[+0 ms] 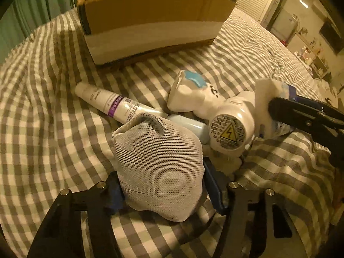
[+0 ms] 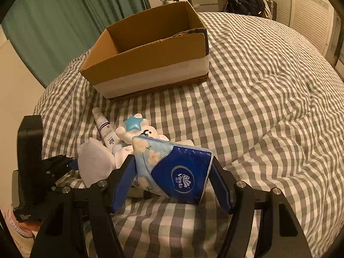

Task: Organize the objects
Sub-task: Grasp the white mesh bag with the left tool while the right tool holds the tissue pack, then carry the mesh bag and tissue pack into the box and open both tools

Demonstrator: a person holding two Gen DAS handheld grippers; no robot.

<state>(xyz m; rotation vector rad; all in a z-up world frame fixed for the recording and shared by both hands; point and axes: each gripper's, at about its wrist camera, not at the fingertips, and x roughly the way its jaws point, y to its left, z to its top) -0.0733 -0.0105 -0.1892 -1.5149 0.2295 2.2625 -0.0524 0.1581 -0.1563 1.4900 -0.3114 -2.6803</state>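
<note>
Grey-white mesh fabric fills the left claw point(image 1: 162, 190): a soft mesh pouch point(image 1: 159, 169) sits between its two blue-padded fingers, which press against both sides of it, so the claw is closed on the pouch. The pouch rests on the checked bedspread point(image 1: 53, 129) of the bed. Just beyond it lies a white tube point(image 1: 114, 105) with a purple band, on its side, its near end tucked under the pouch. To the right of the tube lie a pale blue case point(image 1: 193, 128) and a white plastic toy point(image 1: 193, 94) with a blue star, and beside these a white device point(image 1: 231, 126) bearing a yellow warning label.

Further right, the right claw point(image 2: 173, 174) grips a blue Vinda tissue pack point(image 2: 172, 167), tilted, one blue pad flat against each end of it. The pack touches the white toy behind it, with its lower edge close to the bedspread.

Beyond the heap, well apart from both claws, a cardboard box point(image 2: 150, 75) stands open on the bed, a white band around its lower walls. The part of its inside that shows holds nothing; the floor is hidden by the near wall.
</note>
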